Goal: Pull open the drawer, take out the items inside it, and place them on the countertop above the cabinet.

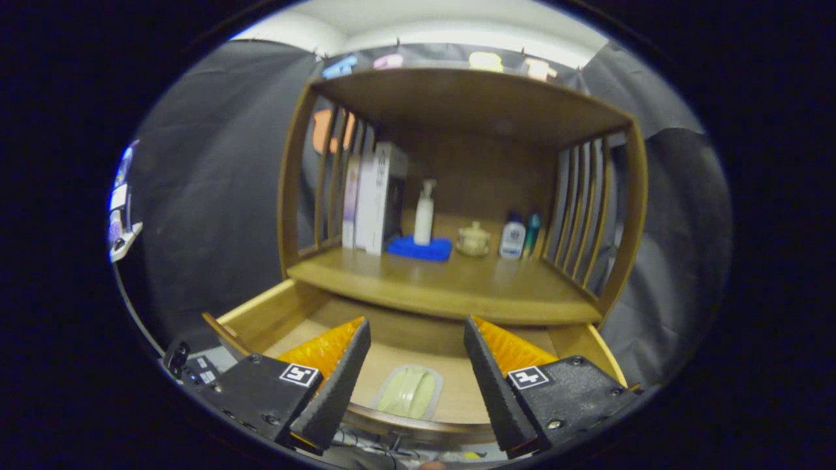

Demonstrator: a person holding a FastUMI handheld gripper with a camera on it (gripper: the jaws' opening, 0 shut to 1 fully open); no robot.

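The wooden drawer [274,307] stands pulled open below the cabinet's countertop [450,287]. On its floor lies a pale green item in a clear wrapper [409,391], near the drawer's front edge. My gripper [413,382] hovers above the drawer, open, with the wrapped item showing in the gap between the two fingers [339,385]. Neither finger touches it.
On the countertop stand white boxes [377,199], a white pump bottle [424,215] on a blue cloth [419,249], a small glass jar [473,240] and two small bottles [519,236]. Slatted sides [581,209] and a top shelf enclose that space.
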